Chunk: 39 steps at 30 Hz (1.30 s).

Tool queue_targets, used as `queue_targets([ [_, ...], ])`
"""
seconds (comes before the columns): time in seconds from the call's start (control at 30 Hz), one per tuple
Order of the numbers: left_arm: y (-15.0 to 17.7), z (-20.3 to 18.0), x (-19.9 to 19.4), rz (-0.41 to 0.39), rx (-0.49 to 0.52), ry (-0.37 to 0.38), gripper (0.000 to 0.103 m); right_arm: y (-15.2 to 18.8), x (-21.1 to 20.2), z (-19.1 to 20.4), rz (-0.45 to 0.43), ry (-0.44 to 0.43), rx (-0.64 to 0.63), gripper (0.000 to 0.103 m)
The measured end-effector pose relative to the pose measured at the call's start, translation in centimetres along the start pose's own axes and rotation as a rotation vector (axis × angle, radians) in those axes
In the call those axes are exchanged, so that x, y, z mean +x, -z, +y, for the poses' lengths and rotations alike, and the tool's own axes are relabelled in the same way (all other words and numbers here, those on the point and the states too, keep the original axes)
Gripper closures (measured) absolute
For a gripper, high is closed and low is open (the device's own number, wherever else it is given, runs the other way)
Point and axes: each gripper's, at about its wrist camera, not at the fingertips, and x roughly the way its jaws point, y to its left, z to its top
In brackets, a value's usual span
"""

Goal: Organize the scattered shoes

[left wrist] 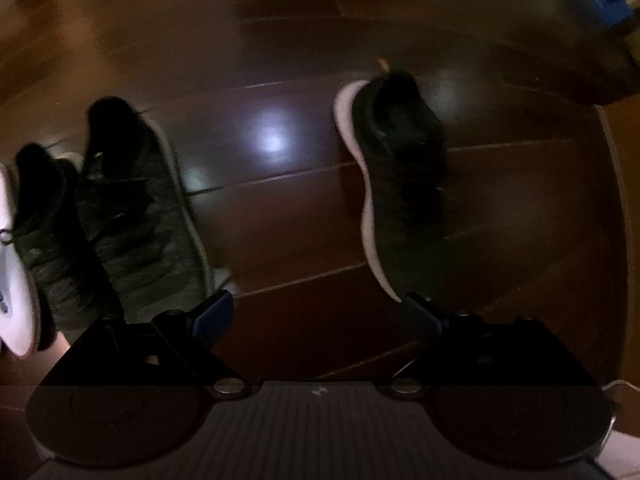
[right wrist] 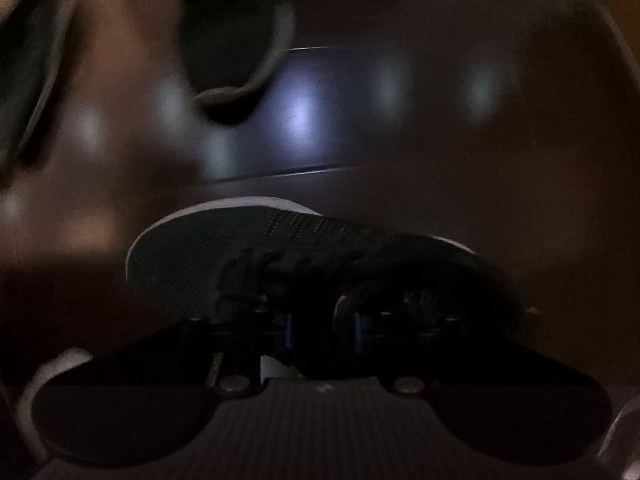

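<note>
In the left wrist view, my left gripper (left wrist: 320,312) hangs over the wooden floor (left wrist: 280,208) with its jaws spread wide and nothing between them. A dark shoe with a pale sole (left wrist: 396,184) lies alone on the right, and its toe end comes very near the right finger. On the left, two grey knit shoes (left wrist: 140,216) lie side by side, with something white (left wrist: 12,264) at the edge of the picture that I cannot identify. The free floor is the strip between these two groups. I think the risk here is that a finger pushes a shoe away if I go down without centering first. Far right there is a dark piece of furniture (left wrist: 580,60), so that side has less room.

In the right wrist view, my right gripper (right wrist: 322,330) is closed narrow on the collar of a black shoe (right wrist: 304,264), near the laces. The toe points left and the shoe seems lifted above the floor. The hold is only on a thin soft edge, so I judge the shoe may swing or slip out if I move fast. Another shoe (right wrist: 236,60) lies further ahead, blurred. To the right the floor looks open.
</note>
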Motion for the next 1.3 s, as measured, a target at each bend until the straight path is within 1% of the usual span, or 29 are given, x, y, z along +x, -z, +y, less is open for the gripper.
queue_targets([
  [0.1,0.2,-1.1,-0.6,0.000,0.029,0.017,0.009,-0.5,0.6,1.0,0.000,0.025,-0.171,0.075],
  [0.13,1.1,-1.3,-1.5,-0.020,0.044,0.014,0.009,-1.2,1.6,1.4,0.003,0.043,-0.239,0.075],
  [0.23,3.6,-0.9,-3.4,-0.058,0.062,-0.009,0.009,0.1,2.9,2.2,0.006,0.089,-0.345,0.075],
  [0.33,7.1,-0.1,-5.6,-0.105,0.102,-0.043,0.009,1.9,2.9,4.5,0.010,0.181,-0.468,0.075],
  [0.4,8.7,-0.2,-7.0,-0.159,0.124,-0.066,0.009,3.5,2.9,6.3,0.010,0.254,-0.582,0.076],
  [0.47,10.0,0.7,-8.6,-0.201,0.103,-0.073,0.009,3.9,3.0,6.5,0.005,0.275,-0.616,0.076],
  [0.6,11.1,2.2,-9.5,-0.145,0.018,-0.058,0.009,4.4,4.0,7.0,-0.008,0.311,-0.693,0.076],
  [0.67,11.3,1.8,-9.2,-0.145,0.017,-0.064,0.009,4.6,4.4,7.1,-0.012,0.312,-0.718,0.075],
  [0.73,11.0,1.3,-8.6,-0.148,0.036,-0.086,0.009,5.1,3.8,7.0,-0.021,0.302,-0.721,0.075],
  [0.8,9.9,0.5,-7.7,-0.141,0.064,-0.094,0.009,5.8,3.2,6.7,-0.033,0.290,-0.728,0.075],
  [0.9,8.3,-1.1,-6.7,-0.139,0.108,-0.081,0.009,5.7,3.4,6.3,-0.047,0.288,-0.706,0.072],
  [1.0,7.6,-2.1,-6.5,-0.149,0.134,-0.076,0.009,5.1,4.4,5.8,-0.068,0.282,-0.654,0.066],
  [1.03,7.5,-2.3,-6.5,-0.150,0.138,-0.073,0.009,5.0,4.7,5.6,-0.077,0.281,-0.632,0.064],
  [1.1,7.4,-2.4,-6.3,-0.138,0.137,-0.057,0.009,5.0,4.6,5.0,-0.102,0.275,-0.546,0.059],
  [1.17,7.5,-2.3,-6.2,-0.124,0.130,-0.045,0.009,5.9,3.3,4.7,-0.130,0.291,-0.465,0.047],
  [1.2,7.4,-2.3,-6.1,-0.121,0.128,-0.043,0.009,6.0,3.2,4.6,-0.142,0.305,-0.434,0.044],
  [1.27,7.5,-2.0,-6.1,-0.120,0.127,-0.046,0.009,6.2,2.9,4.5,-0.160,0.326,-0.382,0.033],
  [1.3,7.7,-1.9,-6.1,-0.121,0.125,-0.050,0.009,6.3,2.7,4.5,-0.175,0.343,-0.338,0.031],
])
